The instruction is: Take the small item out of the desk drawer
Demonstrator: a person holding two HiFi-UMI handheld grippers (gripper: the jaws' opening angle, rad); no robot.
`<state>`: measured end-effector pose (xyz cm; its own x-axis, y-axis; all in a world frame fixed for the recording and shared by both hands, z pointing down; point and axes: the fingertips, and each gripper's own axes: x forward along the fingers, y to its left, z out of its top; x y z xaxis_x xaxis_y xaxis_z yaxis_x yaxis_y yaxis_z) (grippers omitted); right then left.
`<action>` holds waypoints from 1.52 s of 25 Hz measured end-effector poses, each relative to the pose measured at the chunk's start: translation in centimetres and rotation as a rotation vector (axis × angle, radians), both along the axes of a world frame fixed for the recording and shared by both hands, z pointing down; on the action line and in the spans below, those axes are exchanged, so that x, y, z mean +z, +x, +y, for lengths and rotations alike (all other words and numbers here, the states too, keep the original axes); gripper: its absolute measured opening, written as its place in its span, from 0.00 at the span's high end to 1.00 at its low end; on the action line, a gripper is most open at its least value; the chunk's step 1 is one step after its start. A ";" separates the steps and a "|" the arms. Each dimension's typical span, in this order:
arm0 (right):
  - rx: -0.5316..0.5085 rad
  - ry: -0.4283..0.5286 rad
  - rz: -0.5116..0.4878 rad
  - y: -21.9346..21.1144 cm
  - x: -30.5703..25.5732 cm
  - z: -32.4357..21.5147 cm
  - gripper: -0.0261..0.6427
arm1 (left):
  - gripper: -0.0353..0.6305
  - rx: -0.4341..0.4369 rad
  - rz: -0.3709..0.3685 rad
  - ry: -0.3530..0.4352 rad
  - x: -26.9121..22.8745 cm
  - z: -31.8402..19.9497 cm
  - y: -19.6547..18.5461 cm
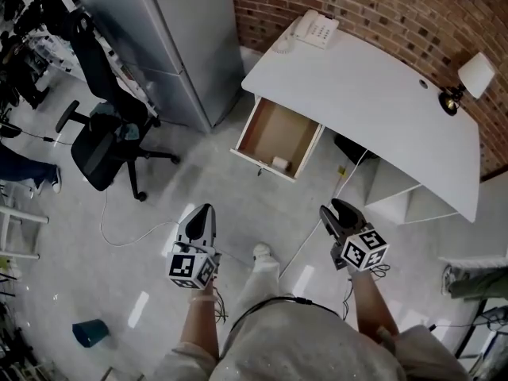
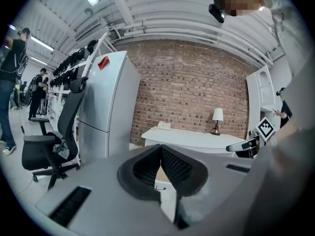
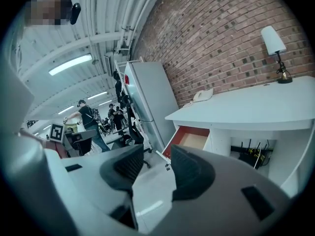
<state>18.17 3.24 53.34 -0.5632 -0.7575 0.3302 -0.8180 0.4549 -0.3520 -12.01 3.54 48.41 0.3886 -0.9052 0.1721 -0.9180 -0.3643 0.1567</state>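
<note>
Drawer of light wood with a white front [image 1: 274, 129] is hanging open under the white curved counter [image 1: 373, 94], at the end nearer the tall grey metal cabinet [image 1: 167, 38]. Small white item [image 1: 280, 163] is lying inside the drawer, right against the front panel. Person is standing on the floor well apart from the drawer, holding both claws out toward it. Left claw [image 1: 205, 211] [image 2: 160, 149] is showing pads pressed together, nothing between them. Right claw [image 1: 341, 211] [image 3: 157, 154] is standing spread, pinching nothing, only floor showing through the gap. White desk telephone [image 1: 315, 30] and small white-shaded lamp [image 1: 468, 82] are sitting on the counter. Black office chair [image 1: 103, 141] is standing by the cabinet.
</note>
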 end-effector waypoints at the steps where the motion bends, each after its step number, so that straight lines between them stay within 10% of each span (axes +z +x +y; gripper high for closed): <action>1: 0.000 -0.005 0.002 -0.4 0.2 -0.7 0.69 | 0.94 0.003 0.002 -0.004 0.2 -0.7 -0.2; 38: -0.265 -0.249 0.190 -8.6 13.6 -15.8 0.68 | 0.94 0.081 0.059 -0.157 10.1 -18.0 1.1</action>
